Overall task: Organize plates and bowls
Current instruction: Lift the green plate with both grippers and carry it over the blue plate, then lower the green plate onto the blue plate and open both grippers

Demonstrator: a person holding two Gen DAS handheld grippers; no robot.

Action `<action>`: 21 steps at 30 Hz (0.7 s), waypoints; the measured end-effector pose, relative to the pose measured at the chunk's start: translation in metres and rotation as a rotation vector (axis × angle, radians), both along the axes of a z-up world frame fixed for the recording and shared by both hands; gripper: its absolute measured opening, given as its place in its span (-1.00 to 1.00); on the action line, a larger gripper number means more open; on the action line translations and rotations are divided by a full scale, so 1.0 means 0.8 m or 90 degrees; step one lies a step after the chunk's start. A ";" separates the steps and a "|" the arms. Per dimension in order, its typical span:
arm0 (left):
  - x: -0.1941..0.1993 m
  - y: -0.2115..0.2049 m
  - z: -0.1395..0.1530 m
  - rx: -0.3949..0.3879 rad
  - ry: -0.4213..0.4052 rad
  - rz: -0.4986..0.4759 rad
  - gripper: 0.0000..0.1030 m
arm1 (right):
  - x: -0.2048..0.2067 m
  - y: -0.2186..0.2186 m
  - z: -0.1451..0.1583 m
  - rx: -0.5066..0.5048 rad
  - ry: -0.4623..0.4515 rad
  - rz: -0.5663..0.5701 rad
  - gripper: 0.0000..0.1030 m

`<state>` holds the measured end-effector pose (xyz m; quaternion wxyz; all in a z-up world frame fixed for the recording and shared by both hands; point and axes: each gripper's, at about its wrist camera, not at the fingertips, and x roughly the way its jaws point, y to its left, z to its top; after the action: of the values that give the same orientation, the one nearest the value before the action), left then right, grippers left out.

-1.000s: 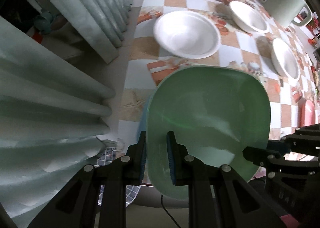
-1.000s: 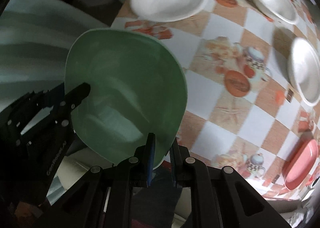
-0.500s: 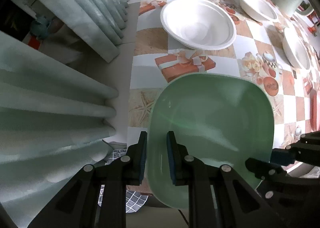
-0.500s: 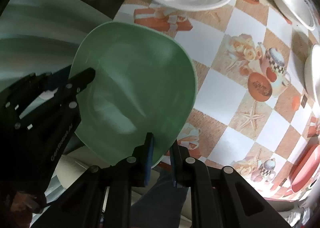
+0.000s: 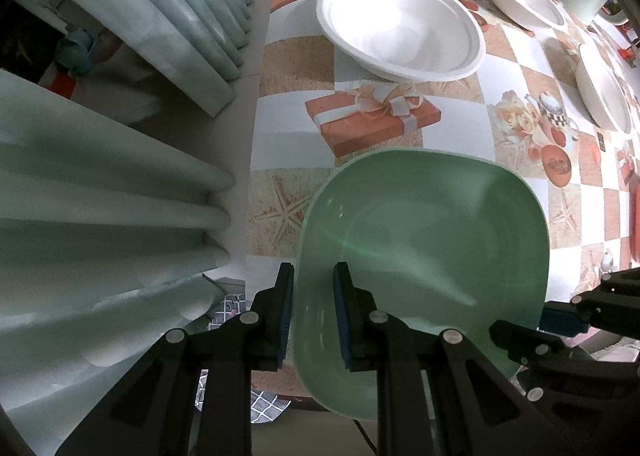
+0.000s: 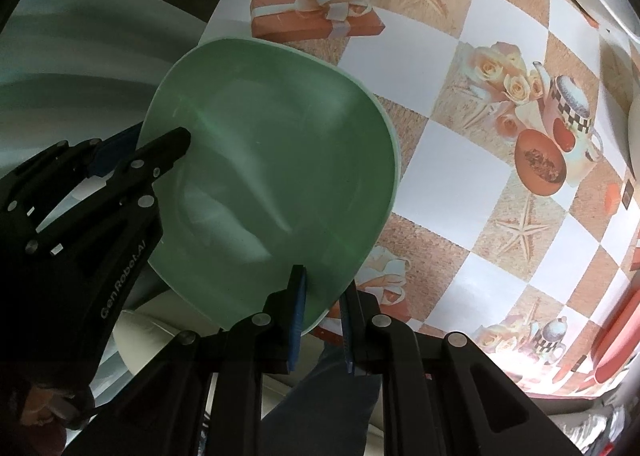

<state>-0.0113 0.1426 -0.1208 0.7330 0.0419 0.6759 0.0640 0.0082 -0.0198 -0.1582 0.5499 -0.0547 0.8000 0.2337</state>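
Gripping green plate (image 5: 424,240) — concave face up — left gripper (image 5: 314,312), right gripper (image 6: 322,320).

We see the right gripper (image 6: 322,306) and left gripper (image 6: 160,148) clamping opposite rims of the green plate (image 6: 276,176) above the patterned tablecloth (image 6: 460,176).

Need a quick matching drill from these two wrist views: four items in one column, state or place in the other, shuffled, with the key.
Items
1. green plate
2. nearest white bowl
3. red plate
4. left gripper

States or places
A. lies at the right edge of the tablecloth, only partly in view
B. held at two rim spots, over the near table edge
C. stands empty just beyond the printed gift box
D. fingers shut on the plate's left rim

Pairs: 1-B, 2-C, 3-A, 4-D
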 end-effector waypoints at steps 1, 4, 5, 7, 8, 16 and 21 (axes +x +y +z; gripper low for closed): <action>-0.001 -0.001 0.001 0.000 -0.007 -0.002 -0.48 | 0.009 -0.001 0.006 0.002 0.000 -0.001 -0.66; -0.006 -0.009 0.004 -0.004 -0.033 -0.019 0.14 | 0.007 0.002 0.005 0.005 -0.011 0.008 -0.65; -0.008 -0.012 0.006 -0.001 -0.043 -0.025 0.29 | 0.010 0.000 0.003 0.004 -0.016 0.014 -0.59; -0.009 -0.015 0.013 0.010 -0.057 -0.025 0.53 | 0.006 -0.003 0.008 0.002 -0.026 0.027 -0.36; -0.010 -0.014 0.014 0.011 -0.056 -0.018 0.55 | -0.001 -0.004 0.018 -0.007 -0.037 0.036 -0.10; -0.012 -0.010 0.029 -0.071 -0.031 0.030 0.99 | -0.001 -0.022 0.041 0.000 -0.087 0.067 1.00; -0.022 -0.025 0.049 -0.121 -0.043 0.040 0.99 | 0.007 -0.052 0.053 0.001 -0.101 0.065 1.00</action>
<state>-0.0288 0.1229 -0.0819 0.7536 -0.0515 0.6549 0.0237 0.0136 -0.0614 -0.1156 0.5988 -0.1131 0.7500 0.2570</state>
